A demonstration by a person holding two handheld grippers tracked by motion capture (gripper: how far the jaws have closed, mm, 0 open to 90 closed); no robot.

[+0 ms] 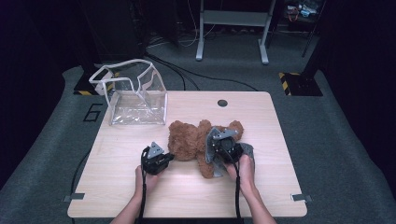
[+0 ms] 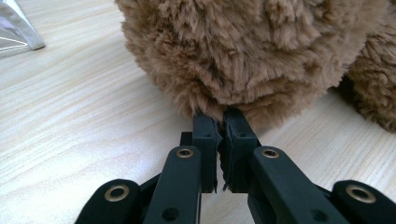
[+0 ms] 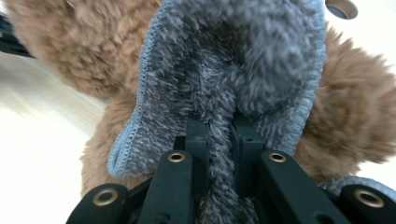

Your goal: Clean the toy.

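1. A brown teddy bear lies on the wooden table, near the middle and a little toward the right edge.
2. The left claw is pinched closed on the brown fur at the bear's rounded bottom edge; in the left gripper view its two black jaws meet with a tuft of plush caught between their tips.
3. In the high view the left claw sits just left of the bear, toward the near edge, held by the person's left hand.
4. The right claw grips a fold of grey fleece cloth, which bunches up between its jaws and drapes over the bear.
5. In the high view the right claw rests over the bear's right side, with the right hand behind it.
6. A clear plastic bag with white trim stands open near the far left corner of the table, well apart from the bear.
7. A small dark round hole sits by the table's far edge.
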